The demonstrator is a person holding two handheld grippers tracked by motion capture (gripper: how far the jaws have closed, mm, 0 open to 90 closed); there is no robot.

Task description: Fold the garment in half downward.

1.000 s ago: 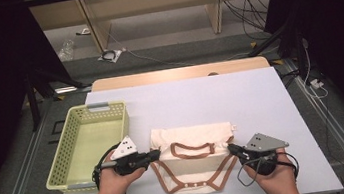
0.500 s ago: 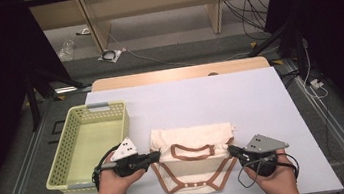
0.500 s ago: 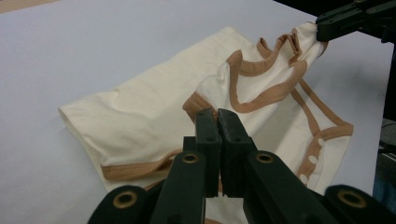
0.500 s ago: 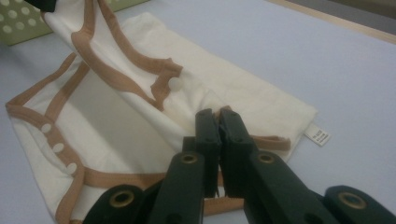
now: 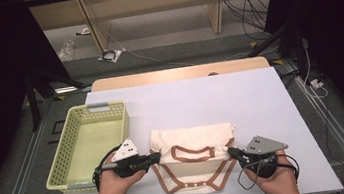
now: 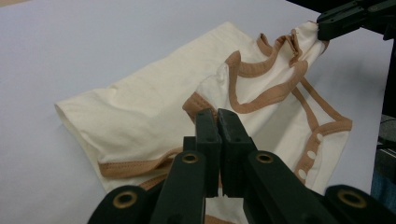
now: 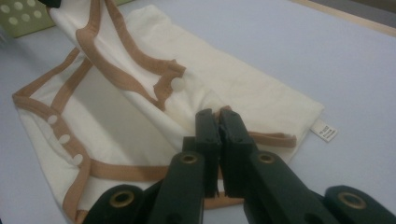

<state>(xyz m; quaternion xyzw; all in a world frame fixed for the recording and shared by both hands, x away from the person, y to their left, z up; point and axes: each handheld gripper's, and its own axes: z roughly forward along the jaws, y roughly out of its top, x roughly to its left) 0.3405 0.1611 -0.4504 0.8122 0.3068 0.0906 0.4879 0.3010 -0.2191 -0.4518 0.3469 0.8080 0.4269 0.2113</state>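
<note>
A cream baby bodysuit (image 5: 194, 157) with tan trim and snap buttons lies folded at the near middle of the white table (image 5: 241, 98). My left gripper (image 5: 156, 156) is shut on the garment's left shoulder edge; in the left gripper view (image 6: 217, 114) the jaws pinch the tan-trimmed cloth (image 6: 140, 112). My right gripper (image 5: 231, 152) is shut on the right shoulder edge, its jaws (image 7: 218, 115) closed over the bodysuit (image 7: 140, 121). The cloth between the two grippers is lifted and stretched a little above the table.
A pale green plastic basket (image 5: 62, 162) stands at the table's left, close to my left hand. A small white label (image 7: 325, 130) sticks out of the garment's far side. The table's far half is bare white surface; its near edge is just below my hands.
Both grippers have kept their hold and barely shifted; the bodysuit's upper layer sits slightly more drawn toward me between them.
</note>
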